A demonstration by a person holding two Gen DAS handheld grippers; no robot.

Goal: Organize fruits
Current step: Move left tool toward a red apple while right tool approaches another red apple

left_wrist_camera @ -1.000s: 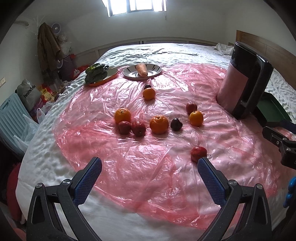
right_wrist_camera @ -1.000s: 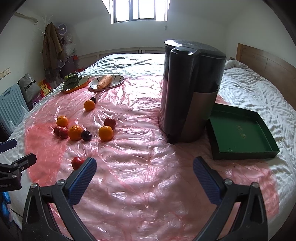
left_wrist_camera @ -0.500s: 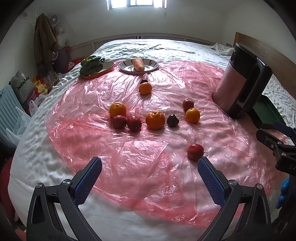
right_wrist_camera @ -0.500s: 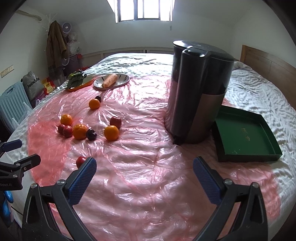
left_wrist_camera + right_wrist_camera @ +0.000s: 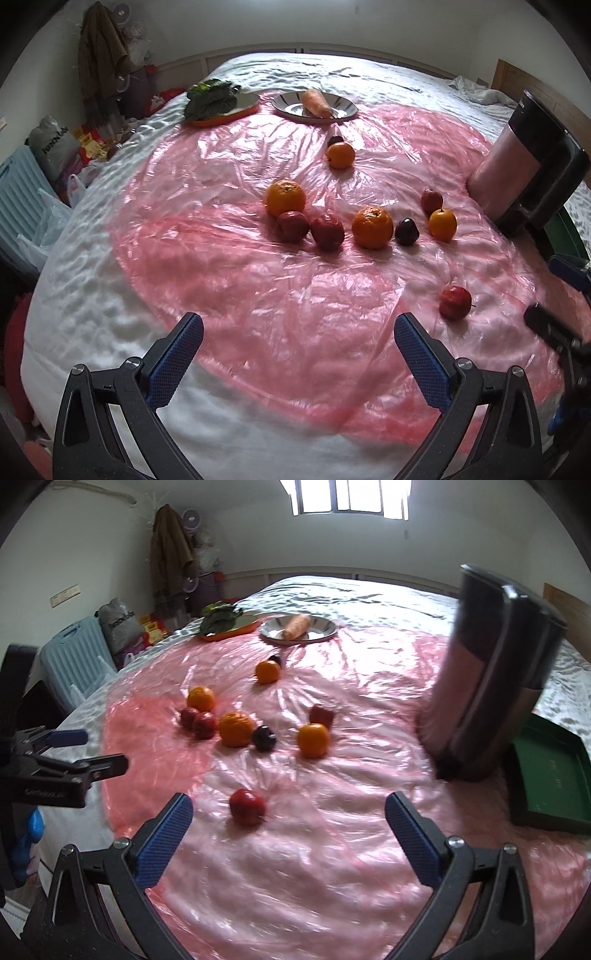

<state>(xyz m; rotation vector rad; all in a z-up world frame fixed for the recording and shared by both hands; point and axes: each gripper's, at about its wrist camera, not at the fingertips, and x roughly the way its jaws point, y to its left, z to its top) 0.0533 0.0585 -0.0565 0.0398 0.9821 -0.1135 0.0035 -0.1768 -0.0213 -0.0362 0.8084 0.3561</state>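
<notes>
Green tray [image 5: 546,775] sits empty at the bed's right edge, carrot [image 5: 316,104] lies lengthwise across its silver plate [image 5: 345,110], both grippers' jaws wide, holding nothing.

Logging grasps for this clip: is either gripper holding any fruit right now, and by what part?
Nothing is held. The left gripper and right gripper are both open and empty above the pink plastic sheet.

I'm working in a home bedroom. The surface is a wide bed [image 5: 92,258] under a white quilted cover, with a wooden headboard [image 5: 561,598] at the right. A brown coat [image 5: 168,550] hangs on a corner stand beside a small fan [image 5: 190,517], a pale blue suitcase [image 5: 75,653] and shopping bags [image 5: 55,146] sit on the floor, and a window [image 5: 351,496] lights the far wall.
</notes>
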